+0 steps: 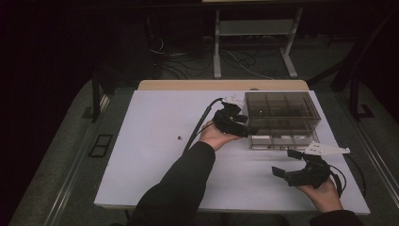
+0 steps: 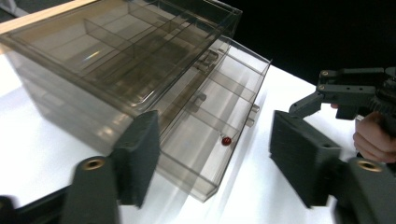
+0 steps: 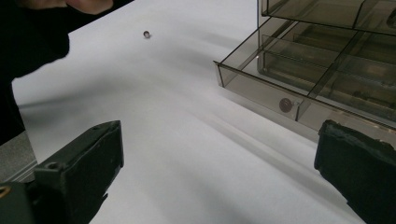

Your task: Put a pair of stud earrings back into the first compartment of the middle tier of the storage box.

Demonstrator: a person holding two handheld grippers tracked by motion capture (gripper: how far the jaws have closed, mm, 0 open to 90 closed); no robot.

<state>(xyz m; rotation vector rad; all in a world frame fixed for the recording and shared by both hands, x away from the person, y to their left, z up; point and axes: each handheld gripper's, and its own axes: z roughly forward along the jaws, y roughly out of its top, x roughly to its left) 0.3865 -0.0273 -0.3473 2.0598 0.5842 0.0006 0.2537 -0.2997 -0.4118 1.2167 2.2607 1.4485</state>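
- Left gripper (image 1: 235, 123) hovers by the smoky drawer organizer (image 1: 281, 109), fingers spread, holding nothing.
- Right gripper (image 1: 288, 165) waits nearby, fingers also apart.
- Red bead (image 2: 226, 140) sits in the pulled-out drawer (image 2: 212, 135); push squarely to avoid jamming.

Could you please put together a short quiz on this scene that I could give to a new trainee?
1. True or false: the bottom drawer of the clear drawer box is pulled out.
2. What lies inside that drawer? A) a small red bead B) a coin C) a screw
3. How do the jaws of the right gripper stand?

Key
1. True.
2. A: the red bead sits near the drawer's front wall.
3. Apart, holding nothing, above the white table.
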